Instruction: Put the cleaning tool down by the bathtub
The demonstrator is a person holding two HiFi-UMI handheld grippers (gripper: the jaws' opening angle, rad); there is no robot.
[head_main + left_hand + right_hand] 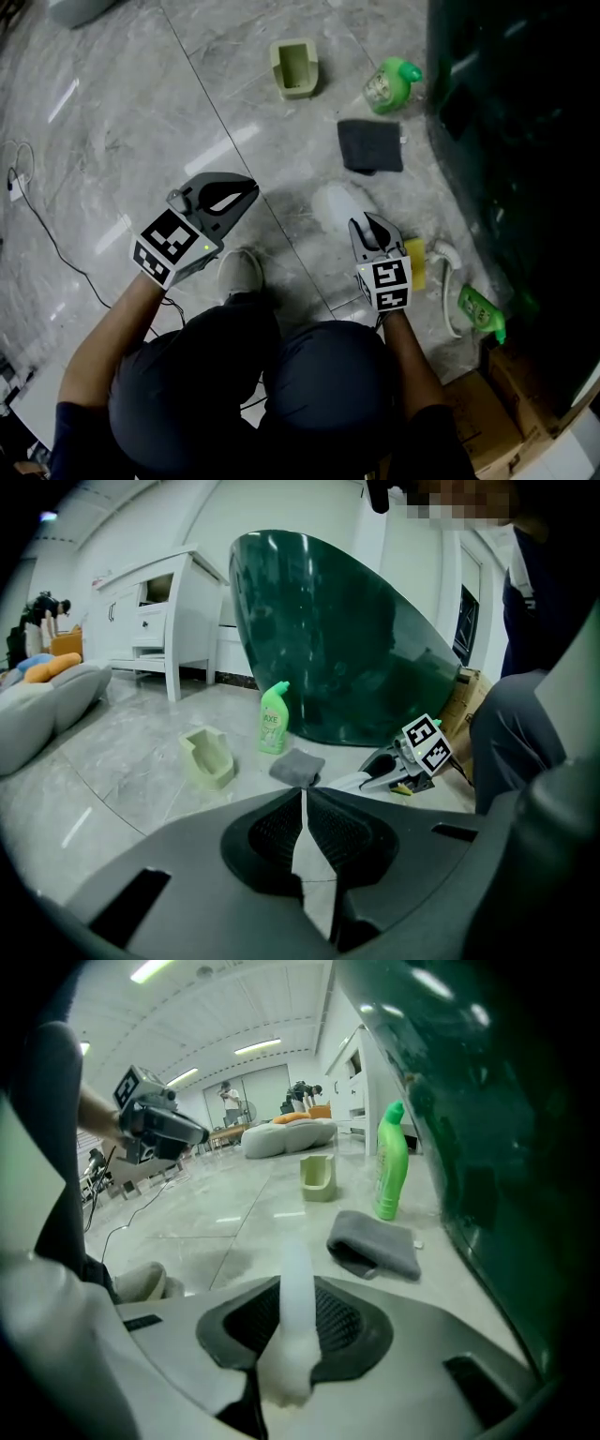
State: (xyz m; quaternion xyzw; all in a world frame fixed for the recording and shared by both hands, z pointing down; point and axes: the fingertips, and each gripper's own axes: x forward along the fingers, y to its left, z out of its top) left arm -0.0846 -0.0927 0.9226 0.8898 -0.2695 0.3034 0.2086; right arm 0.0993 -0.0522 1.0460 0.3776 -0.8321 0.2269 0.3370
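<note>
**Marble floor by the tub: tool low, not yet released**

Grey marble floor (141,112) runs up to the dark green bathtub (525,141). Your right gripper (373,232) is down beside it, jaws clamped on the white handle of the cleaning tool (292,1307). I judge 1 step remains: rest it and let go. Your left gripper (303,794) is closed and empty.

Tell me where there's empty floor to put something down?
The widest bare floor lies left of the green holder, toward the cable. A smaller patch sits between the holder and the gray cloth. Beside the bathtub it's crowded with the cloth and a green bottle.
</note>
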